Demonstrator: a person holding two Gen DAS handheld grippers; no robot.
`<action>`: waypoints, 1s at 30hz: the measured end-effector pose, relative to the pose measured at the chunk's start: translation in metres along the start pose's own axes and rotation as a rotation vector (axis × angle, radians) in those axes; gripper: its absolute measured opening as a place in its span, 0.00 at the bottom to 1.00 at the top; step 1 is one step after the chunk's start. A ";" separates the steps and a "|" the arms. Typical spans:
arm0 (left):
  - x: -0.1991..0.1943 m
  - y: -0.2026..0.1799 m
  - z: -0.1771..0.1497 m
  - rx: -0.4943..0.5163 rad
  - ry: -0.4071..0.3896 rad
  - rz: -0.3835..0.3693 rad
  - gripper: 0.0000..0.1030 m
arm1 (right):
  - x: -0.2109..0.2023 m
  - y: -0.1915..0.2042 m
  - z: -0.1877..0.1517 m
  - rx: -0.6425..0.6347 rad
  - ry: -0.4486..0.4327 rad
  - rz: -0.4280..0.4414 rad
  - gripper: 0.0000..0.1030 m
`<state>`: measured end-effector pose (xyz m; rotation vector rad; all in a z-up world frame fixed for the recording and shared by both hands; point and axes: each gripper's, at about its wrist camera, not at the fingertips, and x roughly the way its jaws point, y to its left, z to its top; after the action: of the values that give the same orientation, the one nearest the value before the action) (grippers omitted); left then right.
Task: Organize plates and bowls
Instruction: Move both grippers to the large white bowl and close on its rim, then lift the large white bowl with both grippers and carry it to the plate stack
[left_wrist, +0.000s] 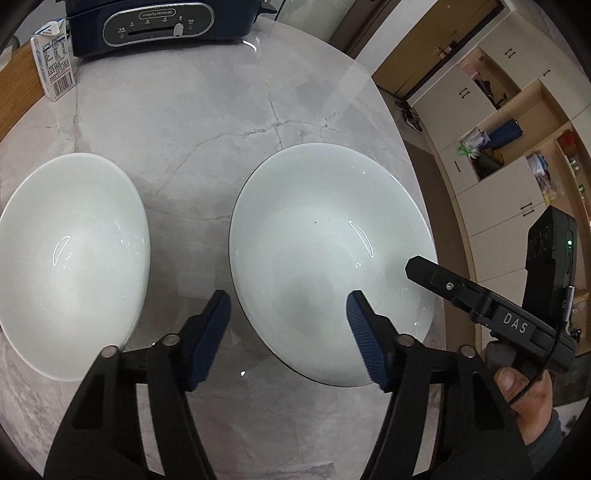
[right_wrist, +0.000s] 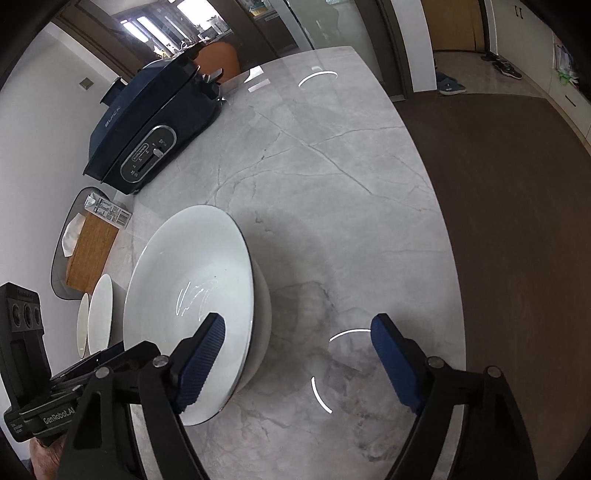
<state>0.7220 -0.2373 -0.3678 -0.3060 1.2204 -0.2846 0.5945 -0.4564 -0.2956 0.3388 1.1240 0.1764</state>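
Two white bowls sit on the marble table (left_wrist: 207, 122). In the left wrist view the right bowl (left_wrist: 325, 229) lies ahead of my open left gripper (left_wrist: 288, 306), whose right pad is over its near rim; the left bowl (left_wrist: 70, 258) is to the left. The right gripper's body (left_wrist: 491, 314) reaches over the right bowl's edge from the right. In the right wrist view my right gripper (right_wrist: 295, 332) is open and empty; its left pad overlaps the large bowl (right_wrist: 195, 280), which seems to rest in another white dish. Two smaller white dishes (right_wrist: 99, 314) stand further left.
A dark blue cooker (left_wrist: 147, 26) (right_wrist: 147, 125) stands at the table's far side, with a milk carton (left_wrist: 53, 62) and a wooden tissue box (right_wrist: 88, 251) beside it. The table's right edge (right_wrist: 436, 221) drops to dark floor. Cabinets (left_wrist: 517, 110) line the right wall.
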 end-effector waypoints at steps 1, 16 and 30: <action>0.002 0.000 0.001 0.000 0.002 0.001 0.50 | 0.000 -0.001 0.000 0.000 -0.002 -0.001 0.81; 0.028 0.019 0.006 -0.107 0.031 -0.020 0.17 | 0.021 0.012 0.004 -0.044 0.058 0.005 0.46; 0.017 0.013 0.002 -0.099 0.037 -0.005 0.14 | 0.022 0.028 -0.003 -0.055 0.104 0.011 0.14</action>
<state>0.7299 -0.2317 -0.3867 -0.3902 1.2730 -0.2353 0.6018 -0.4227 -0.3055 0.2897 1.2178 0.2362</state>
